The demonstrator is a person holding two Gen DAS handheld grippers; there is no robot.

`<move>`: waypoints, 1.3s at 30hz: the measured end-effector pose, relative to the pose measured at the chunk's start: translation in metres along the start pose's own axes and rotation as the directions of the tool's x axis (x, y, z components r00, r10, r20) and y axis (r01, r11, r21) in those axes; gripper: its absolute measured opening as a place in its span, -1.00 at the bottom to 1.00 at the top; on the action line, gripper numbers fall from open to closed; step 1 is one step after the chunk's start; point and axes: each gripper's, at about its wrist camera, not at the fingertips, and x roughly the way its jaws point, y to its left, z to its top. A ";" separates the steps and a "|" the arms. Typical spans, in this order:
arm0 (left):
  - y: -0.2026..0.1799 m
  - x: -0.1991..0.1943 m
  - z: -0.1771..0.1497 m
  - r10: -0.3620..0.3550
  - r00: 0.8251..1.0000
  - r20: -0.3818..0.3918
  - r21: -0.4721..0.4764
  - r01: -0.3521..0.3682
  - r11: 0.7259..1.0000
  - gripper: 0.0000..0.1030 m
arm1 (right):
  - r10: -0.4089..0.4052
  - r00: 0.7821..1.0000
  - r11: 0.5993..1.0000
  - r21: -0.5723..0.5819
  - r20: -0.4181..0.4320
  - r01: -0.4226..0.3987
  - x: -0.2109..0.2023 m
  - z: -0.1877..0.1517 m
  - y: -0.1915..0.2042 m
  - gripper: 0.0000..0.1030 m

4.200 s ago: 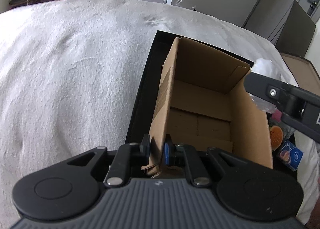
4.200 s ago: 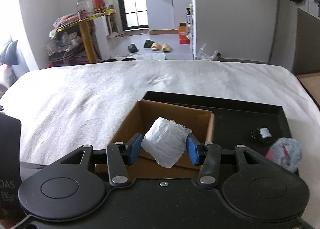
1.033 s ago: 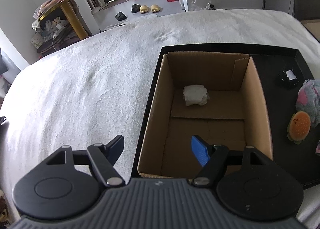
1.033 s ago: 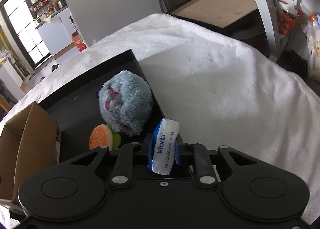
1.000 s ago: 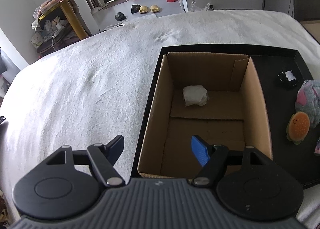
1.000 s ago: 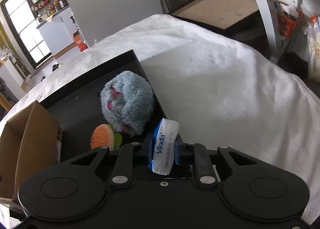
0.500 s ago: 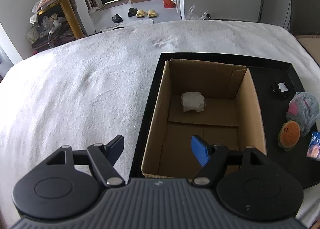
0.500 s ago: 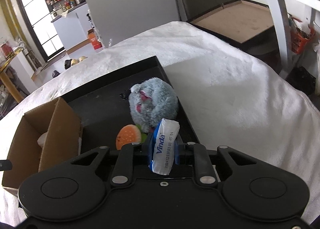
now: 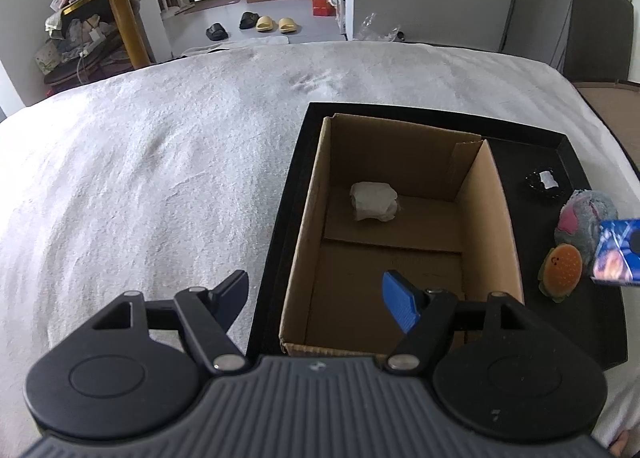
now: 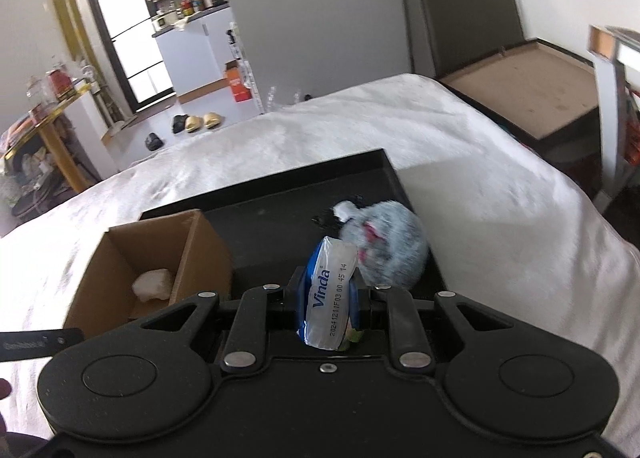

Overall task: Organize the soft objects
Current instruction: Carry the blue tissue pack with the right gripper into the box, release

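Observation:
An open cardboard box (image 9: 492, 225) stands in a black tray (image 9: 400, 110) on the white bed cover, and a crumpled white tissue wad (image 9: 374, 201) lies on its floor. My left gripper (image 9: 316, 290) is open with nothing in it, straddling the box's near left wall. My right gripper (image 10: 328, 284) is shut on a blue and white Vinda tissue pack (image 10: 326, 306), held in the air above the tray's right half. The pack (image 9: 616, 250) also shows at the right edge of the left wrist view. A grey plush (image 10: 392, 254) and a burger plush (image 9: 560, 272) lie on the tray right of the box (image 10: 120, 258).
A small black and white item (image 9: 544, 181) lies at the tray's far right. The white bed cover (image 9: 160, 177) spreads wide to the left of the tray. A side table (image 9: 124, 13), slippers (image 9: 272, 23) and a brown-topped cabinet (image 10: 532, 93) stand beyond the bed.
My right gripper has risen with the tissue pack and swung left, bringing the box into its view. The pack has entered the right edge of the left wrist view. My left gripper stays open.

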 end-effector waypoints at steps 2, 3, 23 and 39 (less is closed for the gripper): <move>0.003 0.001 0.000 -0.017 1.000 0.002 -0.006 0.017 1.000 0.40 | 0.019 1.000 1.000 -0.012 0.001 -0.019 -0.001 0.003 0.008 -0.61; 0.005 0.001 0.001 -0.027 1.000 0.004 -0.011 0.027 1.000 0.36 | 0.032 0.999 0.999 -0.017 -0.001 -0.032 -0.001 0.004 0.012 -0.61; 0.038 0.029 -0.007 -0.131 0.991 -0.030 -0.133 0.125 0.983 -0.79 | 0.163 0.986 0.978 -0.125 -0.047 -0.167 0.018 0.014 0.102 -0.60; 0.051 0.034 -0.005 -0.199 0.978 -0.062 -0.162 0.187 0.969 -0.80 | 0.293 0.950 0.943 -0.129 -0.106 -0.306 0.038 0.011 0.168 -0.44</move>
